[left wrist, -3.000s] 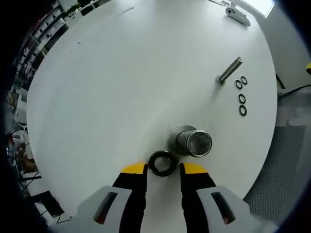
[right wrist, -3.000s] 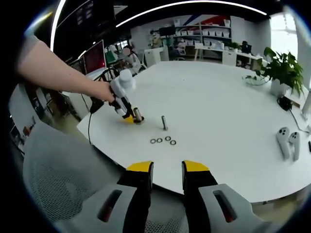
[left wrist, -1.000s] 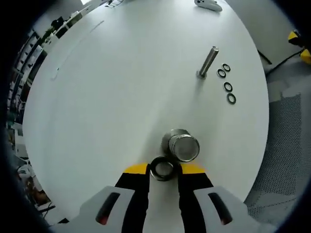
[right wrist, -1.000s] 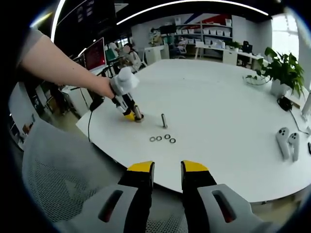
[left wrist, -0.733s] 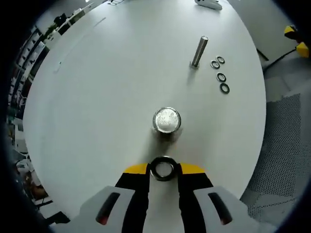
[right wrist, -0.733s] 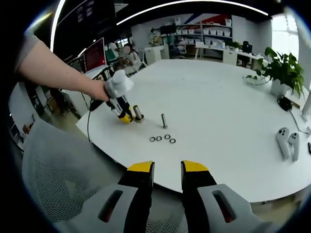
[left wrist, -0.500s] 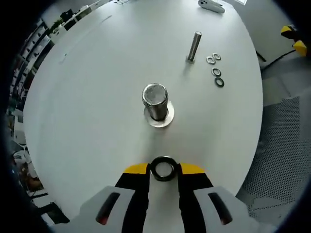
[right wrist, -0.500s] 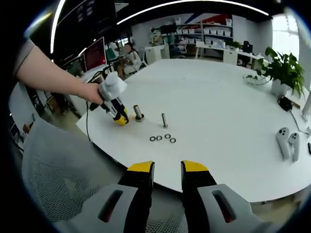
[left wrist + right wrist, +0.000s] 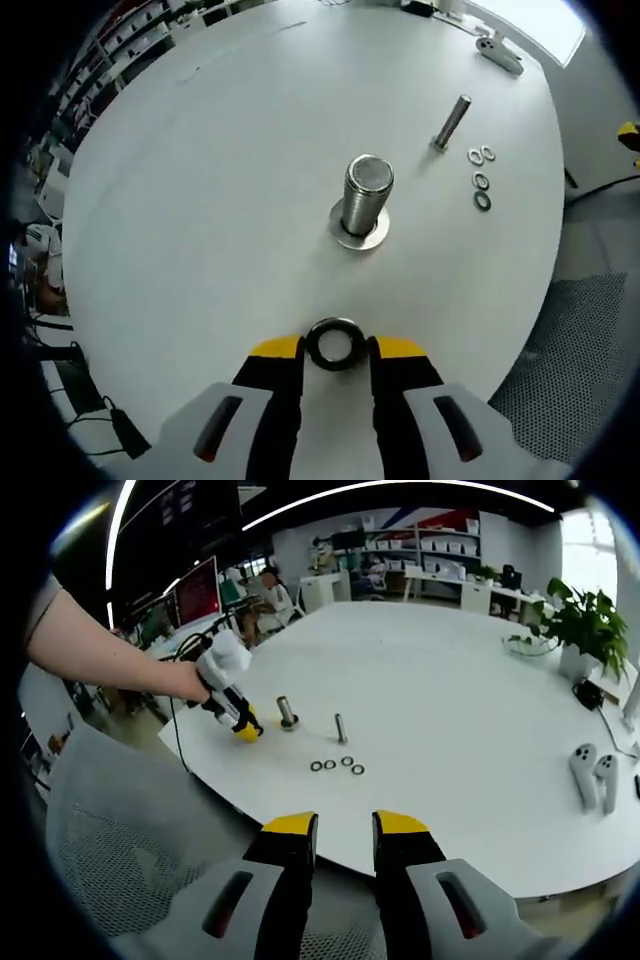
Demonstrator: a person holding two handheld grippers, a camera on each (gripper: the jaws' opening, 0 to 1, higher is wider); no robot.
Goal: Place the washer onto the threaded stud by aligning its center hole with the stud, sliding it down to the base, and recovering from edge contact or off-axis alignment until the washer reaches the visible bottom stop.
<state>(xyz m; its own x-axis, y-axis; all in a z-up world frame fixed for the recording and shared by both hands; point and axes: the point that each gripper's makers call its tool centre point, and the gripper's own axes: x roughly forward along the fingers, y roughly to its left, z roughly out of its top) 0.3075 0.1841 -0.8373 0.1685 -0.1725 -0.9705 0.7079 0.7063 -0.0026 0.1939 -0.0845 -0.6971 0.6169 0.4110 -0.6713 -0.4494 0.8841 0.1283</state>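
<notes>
Between my left gripper's [image 9: 336, 346] yellow-tipped jaws sits the black ring-shaped washer [image 9: 335, 343], pinched tight and clear of the white table [image 9: 200, 200]. The thick threaded steel stud [image 9: 365, 203] on its round base stands well ahead, unthreaded; alignment and sliding down remain. My right gripper [image 9: 344, 827] idles, slightly parted and empty.

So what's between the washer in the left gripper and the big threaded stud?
Nothing: in the left gripper view, bare white table separates the washer from the stud.
</notes>
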